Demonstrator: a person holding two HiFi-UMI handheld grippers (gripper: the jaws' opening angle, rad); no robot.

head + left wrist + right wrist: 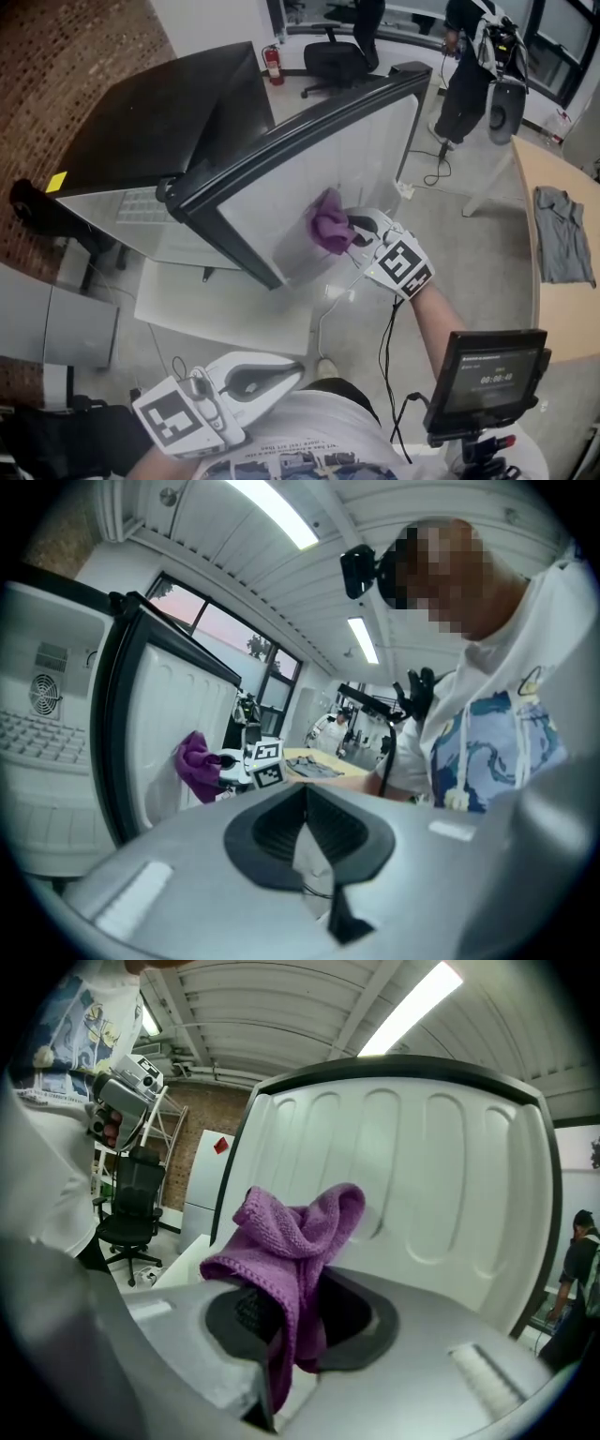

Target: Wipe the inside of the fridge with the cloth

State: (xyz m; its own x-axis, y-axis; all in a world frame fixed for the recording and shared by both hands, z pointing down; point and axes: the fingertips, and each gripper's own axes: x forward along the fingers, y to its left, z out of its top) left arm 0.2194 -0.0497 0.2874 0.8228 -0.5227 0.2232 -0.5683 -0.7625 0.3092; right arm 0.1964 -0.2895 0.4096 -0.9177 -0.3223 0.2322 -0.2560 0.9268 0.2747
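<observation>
The purple cloth point(328, 223) is being held by the R tool point(361, 230), w/ both jaws being squeezed shut on it. In the R gripper view the cloth point(295, 1232) is being pinched between the dark pads of the R tool point(291, 1335), and its loose part is bunching up above them. In the head view the cloth is being held against the white inner side of the open fridge door point(366, 141), near the door's middle, at 9 o'clock from the R tool. The black fridge point(159, 122) is lying at 10 o'clock of the head view. The L tool point(292, 372) is being held low at 7 o'clock, close to the person's body & well apart from the fridge. In the L gripper view the jaws of the L tool point(305, 832) are being pressed together w/ nothing between them. At 3 o'clock a grey shirt point(561, 234) is lying on a desk point(562, 319).
</observation>
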